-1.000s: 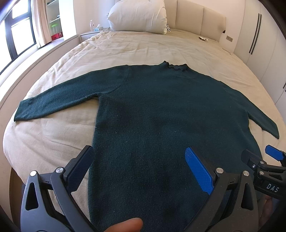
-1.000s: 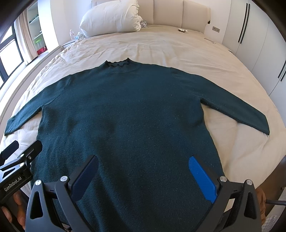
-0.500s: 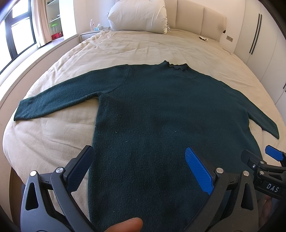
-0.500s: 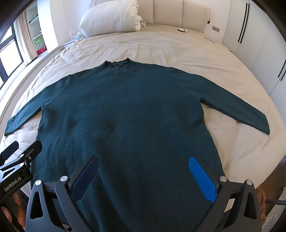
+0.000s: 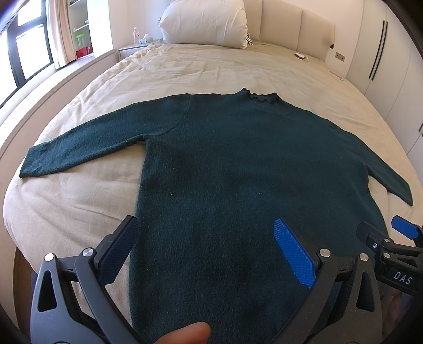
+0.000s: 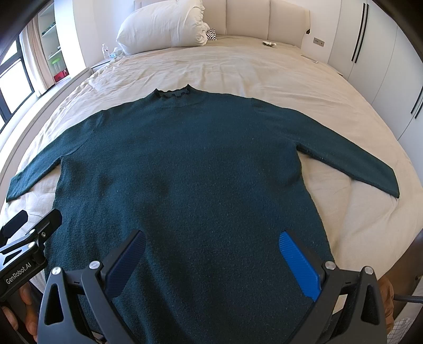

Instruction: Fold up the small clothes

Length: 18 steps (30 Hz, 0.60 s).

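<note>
Nearest the left wrist camera, a fingertip [image 5: 185,332] of the person intrudes at the bottom edge, between the two arms of the left gripper [image 5: 208,251]; its blue-padded fingers [image 5: 293,250] stand spread wide apart above the hem region of the garment and grip nothing. At the lower right of the same view a part of the right gripper [image 5: 396,254] is seen, marked "DAS". In the right wrist view the right gripper [image 6: 211,262] likewise has its fingers [image 6: 298,260] wide apart and empty, poised over the lower body of the garment, while the left gripper [image 6: 23,243], lettered "GenRobot.AI", appears at the lower left edge with part of a hand [image 6: 15,312] beneath it. The task's object, a dark green sweater [image 6: 185,169], lies flat and face-up on the bed [image 6: 238,66], hem toward the cameras and collar [image 6: 173,93] away from them; both sleeves are extended outward, the left sleeve [image 5: 87,143] reaching toward the bed's left edge and the right sleeve [image 6: 351,158] toward its right edge. Whether the gripper fingers touch the knit cannot be told. Beyond the collar the beige cover is bare and lightly creased. At the far end a white pillow [image 6: 164,23] rests against the padded headboard [image 6: 251,18]; a small water bottle [image 6: 105,51] stands on a ledge to its left, shelves [image 5: 79,29] and a window [image 5: 23,53] lie farther left, and white wardrobe doors [image 6: 370,47] line the right wall.
</note>
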Each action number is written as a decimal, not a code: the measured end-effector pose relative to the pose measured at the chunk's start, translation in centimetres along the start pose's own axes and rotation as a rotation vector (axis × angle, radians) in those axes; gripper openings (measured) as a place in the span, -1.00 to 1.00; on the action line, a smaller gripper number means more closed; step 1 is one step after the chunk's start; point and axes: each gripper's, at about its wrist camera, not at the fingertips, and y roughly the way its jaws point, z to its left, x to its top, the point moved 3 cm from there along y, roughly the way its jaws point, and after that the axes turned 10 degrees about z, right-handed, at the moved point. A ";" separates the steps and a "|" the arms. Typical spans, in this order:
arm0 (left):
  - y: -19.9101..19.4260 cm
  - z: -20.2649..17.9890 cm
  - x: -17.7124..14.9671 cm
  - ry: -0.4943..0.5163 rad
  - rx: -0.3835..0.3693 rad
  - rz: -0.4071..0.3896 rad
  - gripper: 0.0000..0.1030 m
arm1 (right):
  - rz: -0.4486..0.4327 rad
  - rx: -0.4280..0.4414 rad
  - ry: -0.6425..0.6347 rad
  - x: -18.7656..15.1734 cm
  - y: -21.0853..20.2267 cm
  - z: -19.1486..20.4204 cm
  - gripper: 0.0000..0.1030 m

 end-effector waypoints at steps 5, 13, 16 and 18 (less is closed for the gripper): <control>0.0 0.0 0.0 0.000 -0.001 0.000 1.00 | 0.001 0.001 0.002 -0.1 0.1 -0.1 1.00; 0.0 0.0 -0.1 -0.001 -0.002 0.001 1.00 | 0.001 0.002 0.001 0.0 0.0 0.0 1.00; 0.0 0.0 0.0 0.000 -0.002 0.001 1.00 | 0.001 0.001 0.001 0.0 0.0 0.0 1.00; 0.0 0.0 0.0 0.000 -0.001 0.001 1.00 | 0.002 0.002 0.002 0.0 0.1 0.0 1.00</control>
